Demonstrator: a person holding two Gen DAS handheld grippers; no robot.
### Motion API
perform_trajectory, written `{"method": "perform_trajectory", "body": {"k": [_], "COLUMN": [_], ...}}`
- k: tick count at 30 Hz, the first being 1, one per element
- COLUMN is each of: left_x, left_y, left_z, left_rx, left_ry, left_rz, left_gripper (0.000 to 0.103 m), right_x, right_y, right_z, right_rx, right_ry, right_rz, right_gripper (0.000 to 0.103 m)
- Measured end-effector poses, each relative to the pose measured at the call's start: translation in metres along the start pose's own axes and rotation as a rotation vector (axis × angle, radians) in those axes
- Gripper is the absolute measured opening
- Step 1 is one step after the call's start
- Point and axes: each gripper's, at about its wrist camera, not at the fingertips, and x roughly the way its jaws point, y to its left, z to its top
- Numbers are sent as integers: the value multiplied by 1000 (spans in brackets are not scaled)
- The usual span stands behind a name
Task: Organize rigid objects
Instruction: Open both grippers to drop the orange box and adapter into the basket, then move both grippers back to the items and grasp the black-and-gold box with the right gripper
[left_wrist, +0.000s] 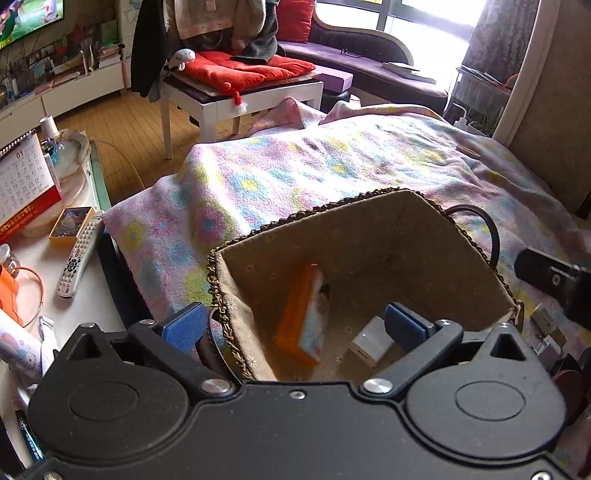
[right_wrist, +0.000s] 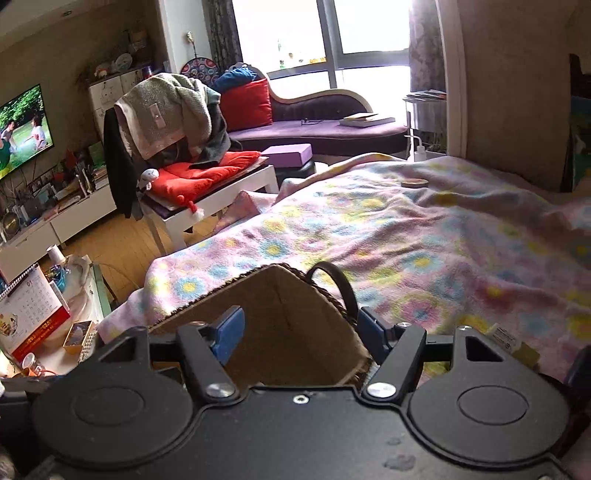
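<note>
You held both the left gripper (left_wrist: 295, 325) and right gripper (right_wrist: 299, 332) with jaws apart, empty, over the fabric-lined basket (left_wrist: 369, 240) containing an orange box (left_wrist: 295, 317).

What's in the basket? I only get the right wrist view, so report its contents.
Observer: An orange box sits tilted on edge inside the basket, close to its left wall.
Operator: Go on, list the rest.
Observer: A small white block, which looks like a charger, lies on the basket floor to the right of the box.
Operator: Now give me the left tongs.
Observer: The left tongs are open and empty at the basket's near rim, with one finger outside the left wall.
</note>
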Motion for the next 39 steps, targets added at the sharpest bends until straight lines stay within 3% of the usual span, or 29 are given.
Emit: {"method": "perform_trajectory", "body": {"k": [12,19,26,36,39], "left_x": [-29,-44,-42,-15,-16], "left_y": [-21,-47,-73,-96,-105], "left_z": [-18,-44,-78,-111,-110], "left_rx": [62,154,241,397,424], "left_ry": [-58,-75,-48,14,-11], "left_rz": [-12,-97,-210,-247,-282], "left_gripper": [99,99,99,99,99], "right_x": [-32,-51,-66,-88,-87], "right_y": [-37,-66,-108,-164,-180], "right_z": [-30,-59,-105,-178,-194], "right_rx": [40,77,118,194,225], "right_ry": [9,26,89,139,150], "right_rz": [-75,-153,-254,-395,-432], "right_gripper": [67,68,70,73,73]}}
